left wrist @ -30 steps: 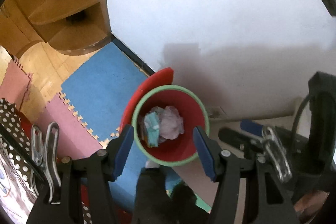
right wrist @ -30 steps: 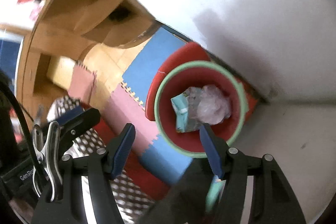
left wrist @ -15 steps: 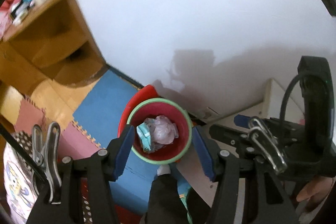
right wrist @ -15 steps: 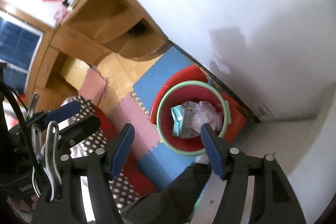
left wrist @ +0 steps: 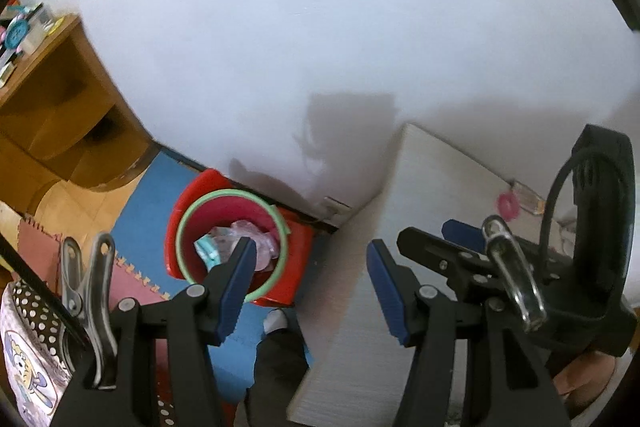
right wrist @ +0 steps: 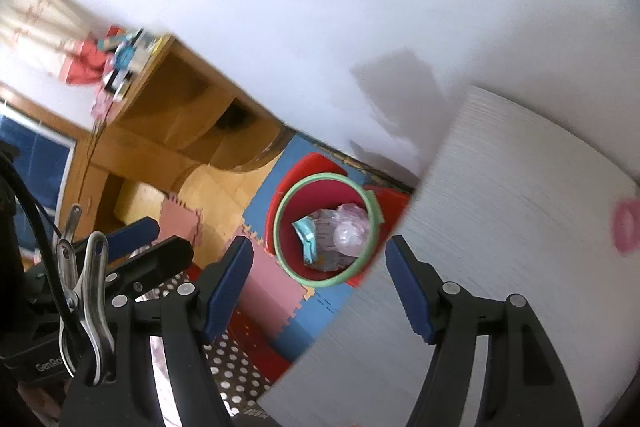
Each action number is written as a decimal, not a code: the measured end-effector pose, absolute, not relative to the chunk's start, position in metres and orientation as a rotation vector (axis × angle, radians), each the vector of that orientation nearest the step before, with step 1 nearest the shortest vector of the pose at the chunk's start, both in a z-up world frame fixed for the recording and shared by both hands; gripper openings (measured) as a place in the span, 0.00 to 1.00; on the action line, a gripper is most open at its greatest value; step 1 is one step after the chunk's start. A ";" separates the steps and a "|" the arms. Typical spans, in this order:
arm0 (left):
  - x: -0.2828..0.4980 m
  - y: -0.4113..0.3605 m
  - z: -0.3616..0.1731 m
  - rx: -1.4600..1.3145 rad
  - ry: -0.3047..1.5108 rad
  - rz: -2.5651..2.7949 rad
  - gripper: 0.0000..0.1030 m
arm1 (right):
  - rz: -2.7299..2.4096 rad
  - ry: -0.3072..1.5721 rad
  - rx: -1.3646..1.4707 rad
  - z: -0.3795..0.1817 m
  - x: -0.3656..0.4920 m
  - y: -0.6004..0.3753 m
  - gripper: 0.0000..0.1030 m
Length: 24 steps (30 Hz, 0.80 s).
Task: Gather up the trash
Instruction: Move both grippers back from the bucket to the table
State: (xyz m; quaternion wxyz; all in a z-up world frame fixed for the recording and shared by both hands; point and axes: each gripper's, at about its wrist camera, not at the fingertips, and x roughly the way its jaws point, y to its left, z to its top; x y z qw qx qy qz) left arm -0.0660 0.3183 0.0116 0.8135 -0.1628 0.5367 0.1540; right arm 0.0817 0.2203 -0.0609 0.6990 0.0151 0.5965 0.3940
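Claws both gaping, empty: left claw (left wrist: 310, 281), right claw (right wrist: 320, 285), hovering over crumpled wrappers (right wrist: 334, 233) lying in green-rimmed red plastic bin (right wrist: 320, 183) at twelve o'clock, apparently seeking remaining trash on white counter (right wrist: 520, 227).

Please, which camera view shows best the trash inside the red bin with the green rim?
The right wrist view: the trash lies fully open to sight inside the red bin, between the fingers of the open right gripper. In the left wrist view, a finger of the open left gripper covers part of it.
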 end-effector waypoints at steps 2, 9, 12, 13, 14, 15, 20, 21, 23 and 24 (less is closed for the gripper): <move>-0.063 0.302 0.012 -0.327 1.133 0.322 0.59 | 0.850 1.325 0.057 -0.059 0.084 0.202 0.68; -0.056 0.257 0.017 -0.305 1.128 0.305 0.59 | 0.792 1.292 0.094 -0.055 0.095 0.155 0.68; -0.055 0.238 0.018 -0.297 1.121 0.299 0.59 | 0.789 1.272 0.085 -0.051 0.095 0.139 0.68; -0.055 0.231 0.018 -0.295 1.119 0.296 0.59 | 0.787 1.262 0.083 -0.050 0.095 0.130 0.68; -0.056 0.222 0.018 -0.292 1.115 0.295 0.59 | 0.786 1.257 0.081 -0.049 0.093 0.125 0.68; -0.057 0.215 0.017 -0.292 1.109 0.294 0.59 | 0.785 1.248 0.078 -0.048 0.093 0.117 0.68; -0.061 0.178 0.011 -0.292 1.096 0.286 0.59 | 0.797 1.221 0.072 -0.048 0.092 0.078 0.68; -0.061 0.172 0.010 -0.289 1.092 0.289 0.59 | 0.801 1.216 0.074 -0.049 0.092 0.071 0.68; -0.060 0.158 0.008 -0.285 1.086 0.299 0.59 | 0.802 1.209 0.079 -0.051 0.092 0.056 0.68; -0.059 0.147 0.007 -0.282 1.080 0.308 0.59 | 0.801 1.204 0.086 -0.052 0.091 0.047 0.68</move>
